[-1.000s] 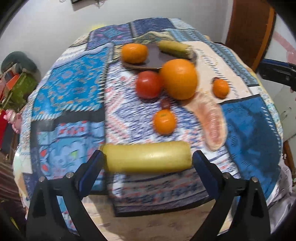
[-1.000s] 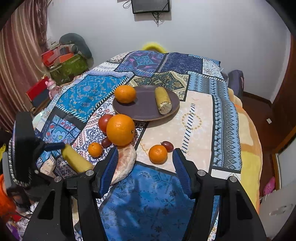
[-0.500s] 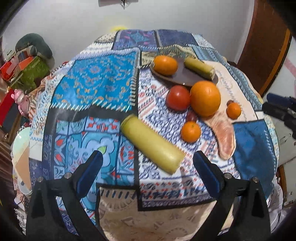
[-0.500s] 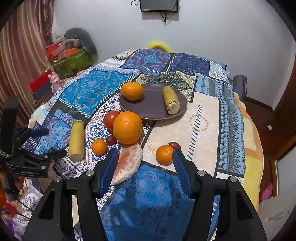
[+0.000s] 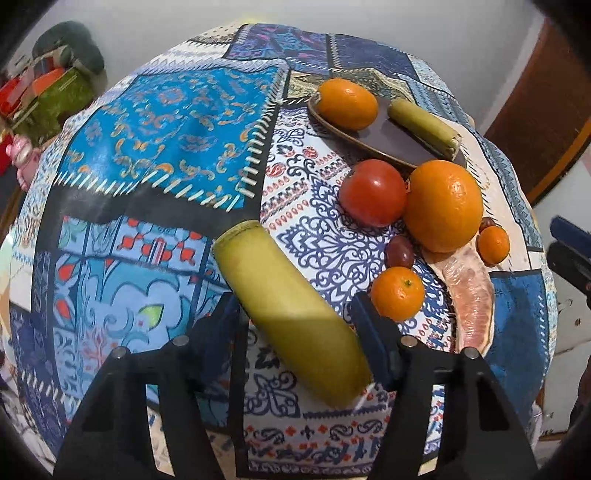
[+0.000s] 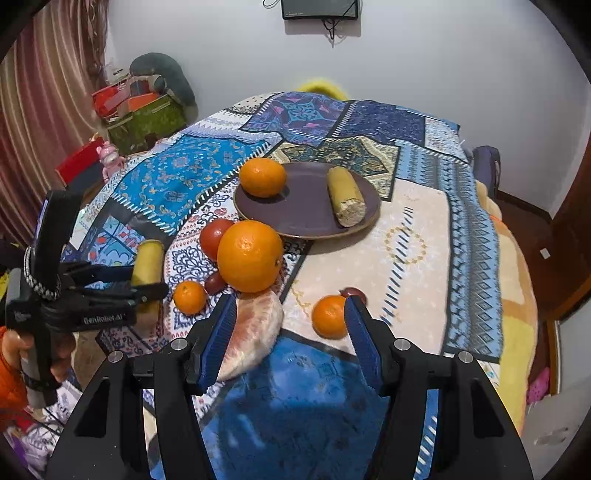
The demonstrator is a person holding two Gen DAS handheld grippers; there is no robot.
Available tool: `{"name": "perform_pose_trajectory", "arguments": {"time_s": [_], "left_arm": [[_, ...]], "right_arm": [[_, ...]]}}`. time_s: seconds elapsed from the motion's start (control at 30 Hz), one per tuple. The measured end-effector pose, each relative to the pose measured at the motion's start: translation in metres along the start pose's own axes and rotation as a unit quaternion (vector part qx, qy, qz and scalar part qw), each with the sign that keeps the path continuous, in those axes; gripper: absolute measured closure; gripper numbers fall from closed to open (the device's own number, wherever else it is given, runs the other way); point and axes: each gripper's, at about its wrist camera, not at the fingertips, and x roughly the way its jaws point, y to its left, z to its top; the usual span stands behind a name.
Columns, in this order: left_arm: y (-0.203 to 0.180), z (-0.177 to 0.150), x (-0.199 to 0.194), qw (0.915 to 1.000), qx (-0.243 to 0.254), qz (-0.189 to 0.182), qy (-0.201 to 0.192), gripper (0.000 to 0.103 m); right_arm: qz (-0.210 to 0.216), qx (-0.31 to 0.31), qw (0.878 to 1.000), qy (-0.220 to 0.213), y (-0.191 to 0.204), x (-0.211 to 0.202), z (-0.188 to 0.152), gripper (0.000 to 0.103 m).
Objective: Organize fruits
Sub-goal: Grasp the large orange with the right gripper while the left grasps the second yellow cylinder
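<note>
A yellow-green banana piece (image 5: 291,314) lies on the patterned cloth between the fingers of my left gripper (image 5: 295,325), whose jaws are open around its near end; it also shows in the right wrist view (image 6: 147,262). A brown plate (image 6: 306,218) holds an orange (image 6: 262,176) and another banana piece (image 6: 345,201). A big orange (image 6: 249,254), a tomato (image 6: 212,238), two small tangerines (image 6: 189,297) (image 6: 328,316), dark grapes and a pomelo wedge (image 6: 255,332) lie near the plate. My right gripper (image 6: 290,343) is open and empty above the cloth.
The table's patchwork cloth (image 6: 424,236) falls off at rounded edges. Boxes and toys (image 6: 144,114) stand at the far left by a curtain. A wall screen (image 6: 319,8) hangs behind. A wooden door (image 5: 546,122) is at the right.
The left gripper has moved in over the banana piece and its jaws have narrowed around it. The banana piece turned from crosswise to lengthwise. The right gripper shifted only slightly.
</note>
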Motion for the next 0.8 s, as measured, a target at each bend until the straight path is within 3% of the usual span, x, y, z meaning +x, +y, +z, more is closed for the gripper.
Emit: {"name": "perform_pose_trajectory", "arguments": {"time_s": [0.27,0.8], "left_arm": [[0.003,0.017,0.006,0.9987,0.045,0.017,-0.015,0.058],[0.018,0.033,0.025,0.9993,0.033,-0.015,-0.014,0.06]], "right_arm": [[0.023,-0.015,1.0,0.014,0.021,0.034,0.012,0.046],[0.034,-0.005,0.999,0.035,0.027,0.083,0.025,0.045]]}}
